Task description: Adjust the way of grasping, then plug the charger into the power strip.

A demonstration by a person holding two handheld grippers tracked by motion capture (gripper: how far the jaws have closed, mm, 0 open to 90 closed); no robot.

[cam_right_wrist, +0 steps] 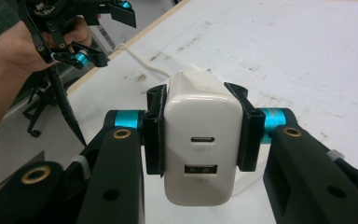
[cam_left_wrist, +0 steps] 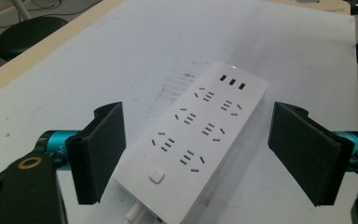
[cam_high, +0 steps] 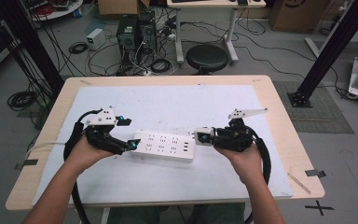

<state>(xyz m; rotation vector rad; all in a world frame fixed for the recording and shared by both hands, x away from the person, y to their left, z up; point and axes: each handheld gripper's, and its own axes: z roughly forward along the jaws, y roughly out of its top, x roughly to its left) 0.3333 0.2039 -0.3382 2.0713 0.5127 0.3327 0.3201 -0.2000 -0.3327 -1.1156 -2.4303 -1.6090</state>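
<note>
Worktop (cam_high: pixel 270 93), wooden, covered by a white mat (cam_high: pixel 177 100), carries the whole setup. White power strip (cam_high: pixel 164 145) lies flat mid-mat, sockets up, long axis left to right, its white cord (cam_high: pixel 39 145) leaving the left end toward the worktop's left edge; flat placement keeps the sockets open to a plug coming from above. Left tongs (cam_high: pixel 127 133) sit at the strip's left end, jaws wide apart with nothing held; in the left gripper view the pads (cam_left_wrist: pixel 100 151) straddle the strip without touching it, probably placed to steady the strip. Right tongs (cam_high: pixel 199 136) hover just beside the strip's right end, closed firmly on a white USB charger (cam_right_wrist: pixel 203 137); pads clamp its two flat sides, port face toward the camera, so the prongs likely point away for insertion. Judgement: charger not yet plugged in.
</note>
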